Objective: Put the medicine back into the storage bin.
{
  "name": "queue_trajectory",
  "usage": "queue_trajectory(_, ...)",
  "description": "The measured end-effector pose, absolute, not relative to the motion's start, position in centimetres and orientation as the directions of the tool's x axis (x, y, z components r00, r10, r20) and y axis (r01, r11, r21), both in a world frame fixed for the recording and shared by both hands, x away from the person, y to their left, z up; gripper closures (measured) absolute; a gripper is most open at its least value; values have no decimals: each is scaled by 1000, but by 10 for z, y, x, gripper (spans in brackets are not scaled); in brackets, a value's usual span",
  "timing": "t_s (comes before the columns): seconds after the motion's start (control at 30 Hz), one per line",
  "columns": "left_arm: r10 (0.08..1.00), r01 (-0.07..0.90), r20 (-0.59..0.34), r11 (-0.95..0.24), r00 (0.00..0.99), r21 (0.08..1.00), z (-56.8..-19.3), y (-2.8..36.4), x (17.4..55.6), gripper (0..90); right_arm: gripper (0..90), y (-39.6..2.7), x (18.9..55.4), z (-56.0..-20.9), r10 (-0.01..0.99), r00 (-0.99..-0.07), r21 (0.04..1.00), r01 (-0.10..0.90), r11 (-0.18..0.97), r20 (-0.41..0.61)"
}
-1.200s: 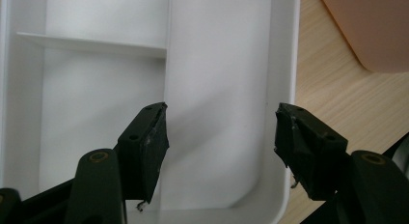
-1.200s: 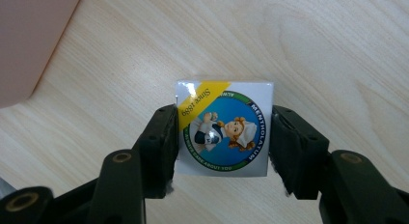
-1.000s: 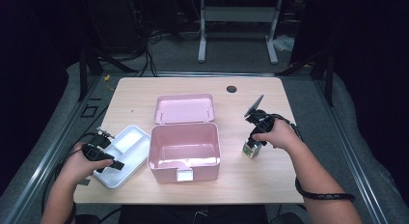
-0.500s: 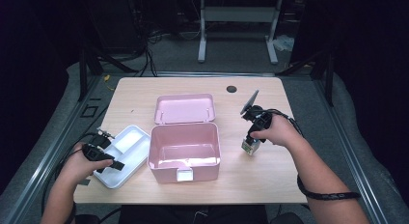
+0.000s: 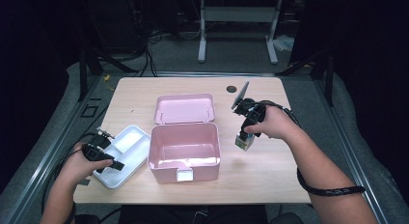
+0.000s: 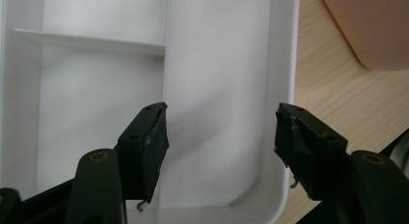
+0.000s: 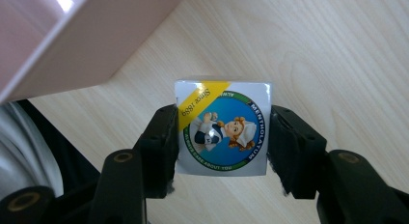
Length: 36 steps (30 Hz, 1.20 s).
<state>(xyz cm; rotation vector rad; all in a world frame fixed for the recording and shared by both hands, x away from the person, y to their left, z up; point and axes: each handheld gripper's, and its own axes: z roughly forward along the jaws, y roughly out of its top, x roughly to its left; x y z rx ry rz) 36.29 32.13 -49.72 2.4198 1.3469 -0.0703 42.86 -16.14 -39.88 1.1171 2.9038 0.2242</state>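
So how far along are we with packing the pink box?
Done: the pink box stands open, its lid lying behind it, and the white tray sits out beside it. In hand: the right gripper clamps the small carton above the table; the left gripper hovers open over the tray. Left, probably: carton into the box, which looks empty.

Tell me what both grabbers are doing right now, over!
Right gripper shut on small square Mentholatum box, above wooden table. Left gripper open over white plastic divided tray. Open pink plastic box between them; path clear.
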Motion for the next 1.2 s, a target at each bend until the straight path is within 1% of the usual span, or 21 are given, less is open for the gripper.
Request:
queue_trajectory(0.03,811,830,-221,-473,541,295,-497,322,363,364,465,-160,429,-396,664,-747,141,661,737,30)
queue_trajectory(0.07,811,830,-222,-472,541,295,-497,322,363,364,465,-157,428,-389,657,-754,133,652,747,5)
queue_trajectory(0.13,814,833,-223,-469,537,293,-498,323,363,364,466,-155,428,-386,660,-752,132,654,745,5)
queue_trajectory(0.37,814,834,-223,-470,537,290,-499,323,363,364,466,-146,426,-359,635,-772,155,631,760,25)
queue_trajectory(0.4,814,834,-223,-471,537,289,-499,323,363,364,466,-143,424,-351,626,-779,157,622,767,26)
queue_trajectory(0.5,812,833,-224,-474,539,286,-499,322,364,364,466,-139,422,-344,617,-786,168,614,771,39)
queue_trajectory(0.6,813,833,-223,-473,538,288,-499,323,363,364,467,-133,420,-334,609,-793,159,604,781,16)
queue_trajectory(0.67,812,833,-224,-472,539,290,-498,323,363,364,466,-128,419,-327,603,-797,166,599,783,29)
queue_trajectory(0.9,811,832,-225,-475,540,288,-499,323,363,365,467,-112,416,-319,581,-813,180,579,795,48)
queue_trajectory(1.2,809,831,-226,-477,543,287,-499,323,363,365,466,-76,414,-326,527,-849,176,526,832,42)
